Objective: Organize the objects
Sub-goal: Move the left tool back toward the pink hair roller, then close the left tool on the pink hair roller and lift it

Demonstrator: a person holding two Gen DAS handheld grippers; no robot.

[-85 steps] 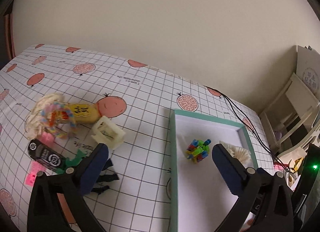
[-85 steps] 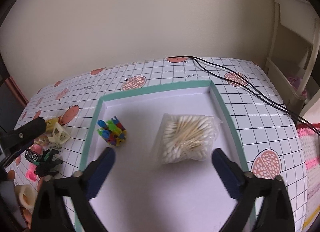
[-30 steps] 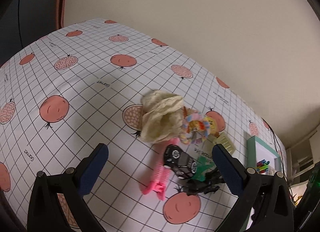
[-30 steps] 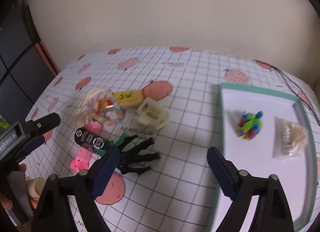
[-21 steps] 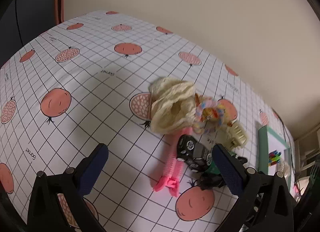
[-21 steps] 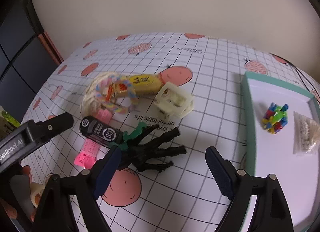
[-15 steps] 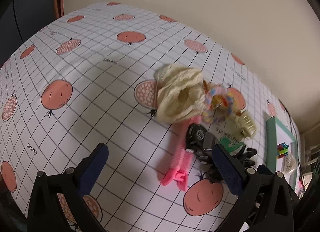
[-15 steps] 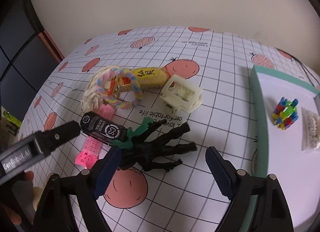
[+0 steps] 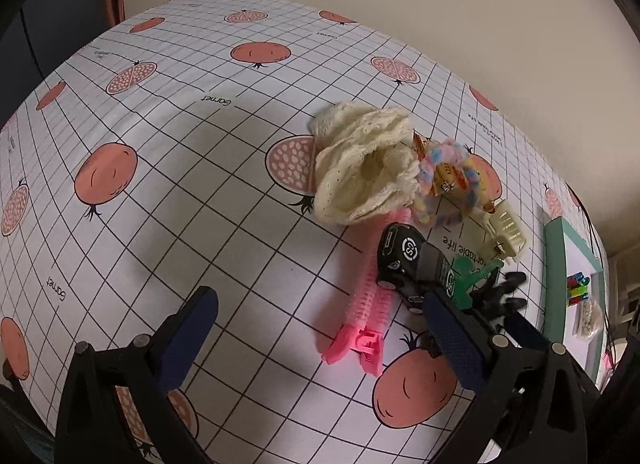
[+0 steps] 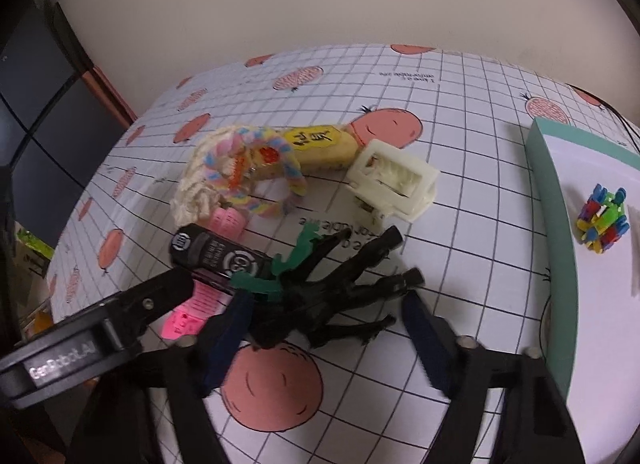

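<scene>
While the left gripper [image 9: 320, 332] hangs spread at lower frame, the right gripper [image 10: 332, 324] gapes around the black plastic skeleton hand [image 10: 336, 288], lower centre.

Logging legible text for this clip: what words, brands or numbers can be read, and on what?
"Garnet": tablecloth, printed repeatedly.
"GenRobot.AI": left gripper, read in the right wrist view.
"...ortable life": tablecloth, partly hidden.
Round logos on the black tube: too blurred to read.
Black characters on the yellow packet: not legible.
Print on the pink item: too small.
</scene>
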